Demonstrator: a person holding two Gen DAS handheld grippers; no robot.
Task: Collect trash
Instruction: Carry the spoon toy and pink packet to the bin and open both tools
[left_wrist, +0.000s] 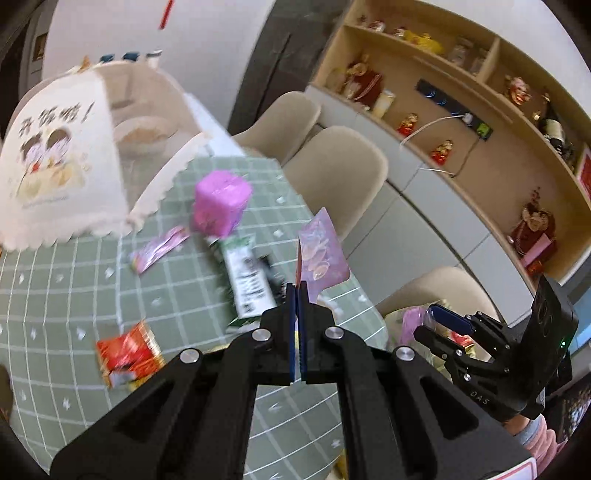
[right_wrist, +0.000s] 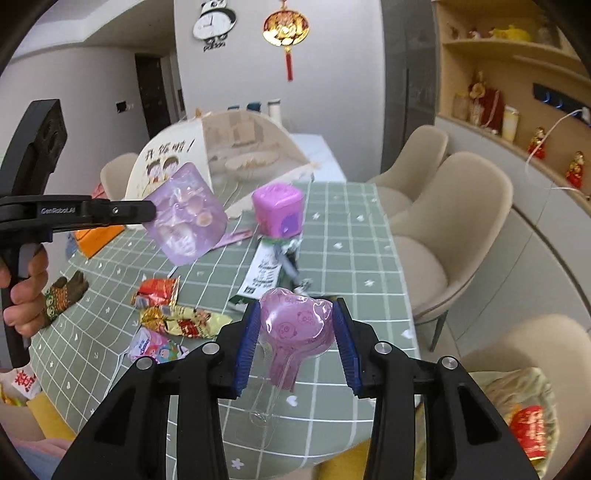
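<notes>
My left gripper (left_wrist: 297, 290) is shut on the lower edge of a flat purple snack packet (left_wrist: 322, 254) and holds it up above the green checked table (left_wrist: 55, 295). In the right wrist view the same packet (right_wrist: 186, 214) hangs from the left gripper (right_wrist: 149, 212) at the left. My right gripper (right_wrist: 296, 307) is shut on a purple heart-shaped plastic blister (right_wrist: 293, 325), both blue pads (right_wrist: 249, 332) pressing its sides, above the table's near edge. More trash lies on the cloth: a red wrapper (right_wrist: 157, 291), a yellow wrapper (right_wrist: 181, 321), a pink packet (right_wrist: 155, 347) and a green-and-white pack (right_wrist: 264, 273).
A purple cube box (right_wrist: 279, 210) stands mid-table, with a mesh food cover (right_wrist: 173, 158) behind it. Beige chairs (right_wrist: 454, 221) line the right side, below wall shelves (left_wrist: 461, 122). A bag holding wrappers (right_wrist: 517, 406) sits low at the right. A person's hand (right_wrist: 26, 295) grips the left handle.
</notes>
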